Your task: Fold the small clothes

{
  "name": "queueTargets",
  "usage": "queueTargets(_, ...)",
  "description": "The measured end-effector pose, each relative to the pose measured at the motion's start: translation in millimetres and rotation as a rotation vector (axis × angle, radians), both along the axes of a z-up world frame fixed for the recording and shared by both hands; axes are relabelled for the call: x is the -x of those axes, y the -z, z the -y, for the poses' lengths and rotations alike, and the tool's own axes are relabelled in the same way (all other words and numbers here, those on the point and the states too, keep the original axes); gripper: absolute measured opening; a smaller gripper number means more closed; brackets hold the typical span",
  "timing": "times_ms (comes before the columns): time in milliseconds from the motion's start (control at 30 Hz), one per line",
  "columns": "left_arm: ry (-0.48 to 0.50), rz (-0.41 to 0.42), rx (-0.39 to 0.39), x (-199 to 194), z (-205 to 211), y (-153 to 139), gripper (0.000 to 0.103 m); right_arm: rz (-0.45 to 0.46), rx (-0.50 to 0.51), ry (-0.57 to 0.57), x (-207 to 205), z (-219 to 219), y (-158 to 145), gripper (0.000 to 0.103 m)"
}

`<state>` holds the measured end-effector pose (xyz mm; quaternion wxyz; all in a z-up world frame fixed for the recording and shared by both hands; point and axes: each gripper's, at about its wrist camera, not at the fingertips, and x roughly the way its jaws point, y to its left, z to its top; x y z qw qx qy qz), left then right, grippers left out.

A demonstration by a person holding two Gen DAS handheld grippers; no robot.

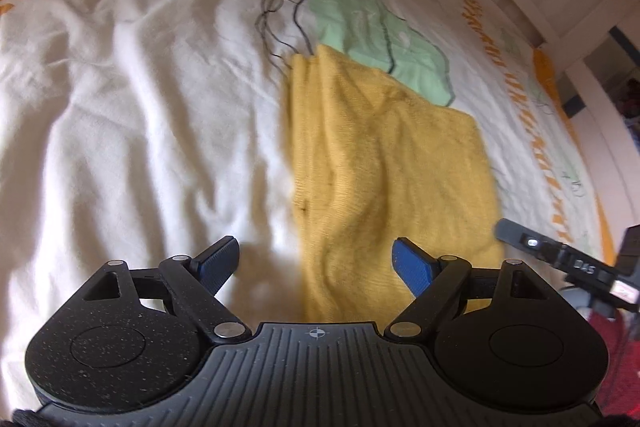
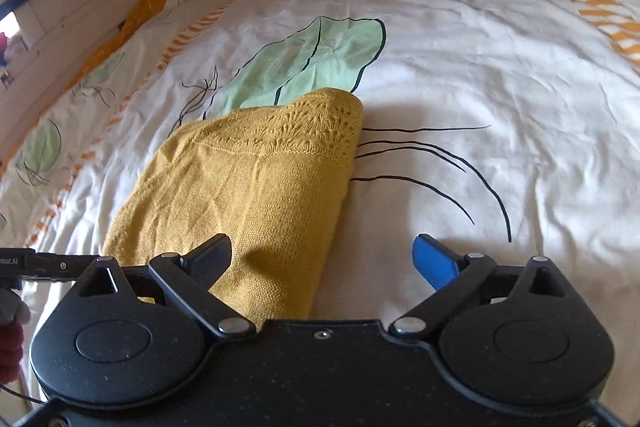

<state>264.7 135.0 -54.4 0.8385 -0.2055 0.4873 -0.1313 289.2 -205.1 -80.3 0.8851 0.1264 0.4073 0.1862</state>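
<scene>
garment: mustard-yellow knit garment (image 2: pixel 256 195), small, with a lacy openwork band along one end
state: folded over into a long, narrow shape, surface softly creased
pose: lying flat
place: on the white bedcover (image 2: pixel 500 75), its far end overlapping a printed green leaf (image 2: pixel 312 63)

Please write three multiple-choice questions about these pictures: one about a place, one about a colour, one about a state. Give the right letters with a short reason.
1. Where does the garment lie?
A. on a printed bed cover
B. in a basket
C. on a wooden floor

2. What colour is the garment?
A. red
B. mustard yellow
C. grey

3. How are the fingers of the right gripper?
A. shut on the garment
B. shut on nothing
C. open

Answers: 1 A, the garment rests on the bed cover. 2 B, its knit is yellow. 3 C, the right gripper has its fingers wide apart, gripping nothing.
</scene>
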Motion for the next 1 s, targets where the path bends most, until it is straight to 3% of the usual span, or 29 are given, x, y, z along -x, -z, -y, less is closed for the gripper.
queueTargets(67, 0.015, -0.007, 0.03, 3.4, 3.5, -1.6, 0.083, -0.006, -0.022, 0.005, 3.2, 4.7, 0.4, 0.098)
queueTargets(200, 0.035, -0.053, -0.002, 6.4, 9.3, 7.9, 0.082, -0.012, -0.042, 0.006, 8.2, 9.3, 1.6, 0.098)
queueTargets(433, 0.048, -0.075, 0.103, 3.9, 14.6, 10.4, 0.082, -0.02, -0.099, -0.007, 9.7, 16.5, 6.3, 0.098)
queueTargets(500, 0.063, -0.086, 0.082, 2.0, 20.2, 14.0, 0.082, -0.022, -0.122, -0.011, 7.9, 18.8, 7.5, 0.099)
queueTargets(633, 0.056, -0.084, 0.076, -1.2, 23.8, 18.3, 0.082, -0.023, -0.174, -0.025, 2.8, 22.7, 10.6, 0.099)
queueTargets(1000, 0.061, -0.047, 0.165, -22.4, 35.7, 26.6, 0.083, -0.031, -0.338, -0.063, -33.7, 17.5, 24.5, 0.103)
